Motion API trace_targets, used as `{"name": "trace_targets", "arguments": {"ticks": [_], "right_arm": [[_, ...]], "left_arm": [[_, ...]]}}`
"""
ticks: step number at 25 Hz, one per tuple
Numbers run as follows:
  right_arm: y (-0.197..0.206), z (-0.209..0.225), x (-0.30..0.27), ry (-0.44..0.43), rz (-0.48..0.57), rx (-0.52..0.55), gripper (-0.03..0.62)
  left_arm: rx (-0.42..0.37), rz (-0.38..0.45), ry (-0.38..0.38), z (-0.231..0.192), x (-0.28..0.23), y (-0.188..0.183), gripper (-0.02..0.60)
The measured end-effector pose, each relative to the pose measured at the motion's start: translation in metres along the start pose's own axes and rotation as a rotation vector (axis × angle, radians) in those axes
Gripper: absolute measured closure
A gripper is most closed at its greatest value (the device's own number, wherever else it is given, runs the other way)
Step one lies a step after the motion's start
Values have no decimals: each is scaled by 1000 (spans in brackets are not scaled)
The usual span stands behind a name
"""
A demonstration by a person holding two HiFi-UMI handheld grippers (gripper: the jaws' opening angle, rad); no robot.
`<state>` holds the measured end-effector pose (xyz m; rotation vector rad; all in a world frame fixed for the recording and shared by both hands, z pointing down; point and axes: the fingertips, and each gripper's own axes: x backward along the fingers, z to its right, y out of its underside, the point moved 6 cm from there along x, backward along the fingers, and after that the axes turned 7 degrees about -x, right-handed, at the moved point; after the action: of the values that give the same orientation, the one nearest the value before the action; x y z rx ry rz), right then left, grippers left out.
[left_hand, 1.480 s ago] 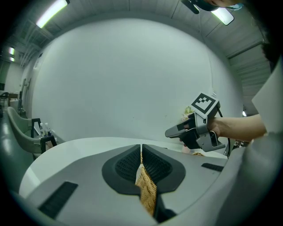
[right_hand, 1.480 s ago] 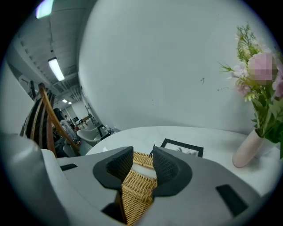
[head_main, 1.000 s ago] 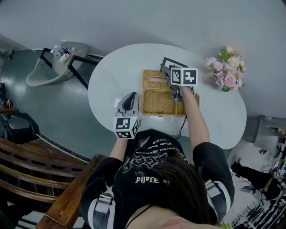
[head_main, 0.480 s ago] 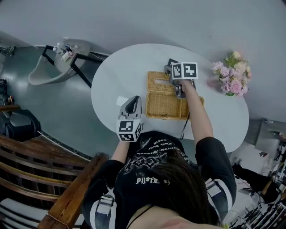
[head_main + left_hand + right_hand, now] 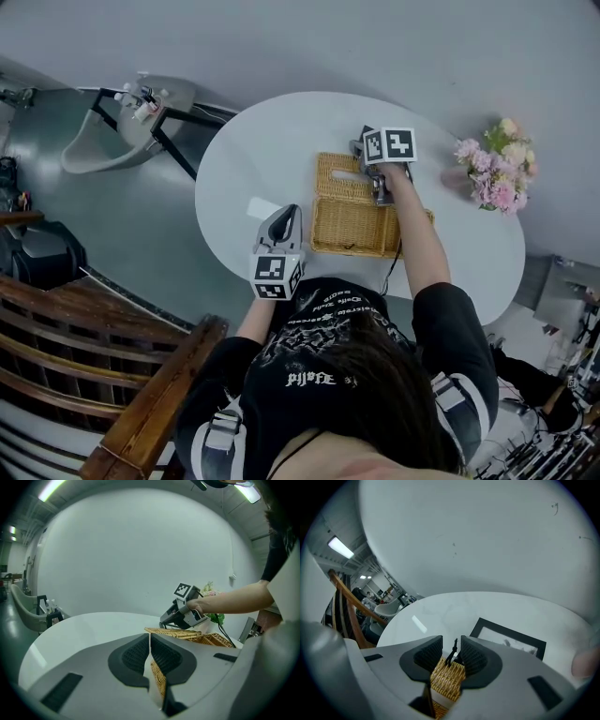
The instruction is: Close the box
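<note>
Between the pads of the right claw (image 5: 451,641): the wicker edge of the lid (image 5: 446,679), clamped. The jaws have just been closing, with the lid between them. A small black loop (image 5: 452,654) stands up from the lid edge in the gap.

The lid is partly lowered over the far side of the box (image 5: 361,225) and not yet flat. The box sits mid-tabletop (image 5: 253,155). A black picture frame (image 5: 506,637) lies flat at the box's 12 o'clock.

Left claw (image 5: 150,641): jaws together, nothing gripped, near the box's 8 o'clock corner. Pink flowers (image 5: 497,173) stand at the box's 3 o'clock, apart from it.
</note>
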<state>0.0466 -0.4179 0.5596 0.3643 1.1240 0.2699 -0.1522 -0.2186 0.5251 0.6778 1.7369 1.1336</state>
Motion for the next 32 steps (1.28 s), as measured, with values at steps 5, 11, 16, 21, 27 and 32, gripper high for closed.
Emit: {"name": "trace_targets", "arguments": {"ticks": [5, 11, 16, 21, 27, 32], "right_arm": [[-1, 2, -9, 4, -39, 10, 451], [-2, 2, -17, 15, -104, 47, 507], [-2, 0, -19, -1, -135, 76, 556], [-6, -4, -14, -23, -109, 69, 559], [-11, -8, -3, -50, -57, 65, 559], [-10, -10, 7, -38, -32, 74, 559]], "left_arm": [[12, -1, -20, -7, -2, -1, 551], [21, 2, -32, -10, -6, 0, 551], [14, -6, -32, -10, -5, 2, 551], [13, -4, -34, -12, -3, 1, 551], [11, 3, -26, -8, -3, 1, 551], [20, 15, -21, -4, 3, 1, 551]]}}
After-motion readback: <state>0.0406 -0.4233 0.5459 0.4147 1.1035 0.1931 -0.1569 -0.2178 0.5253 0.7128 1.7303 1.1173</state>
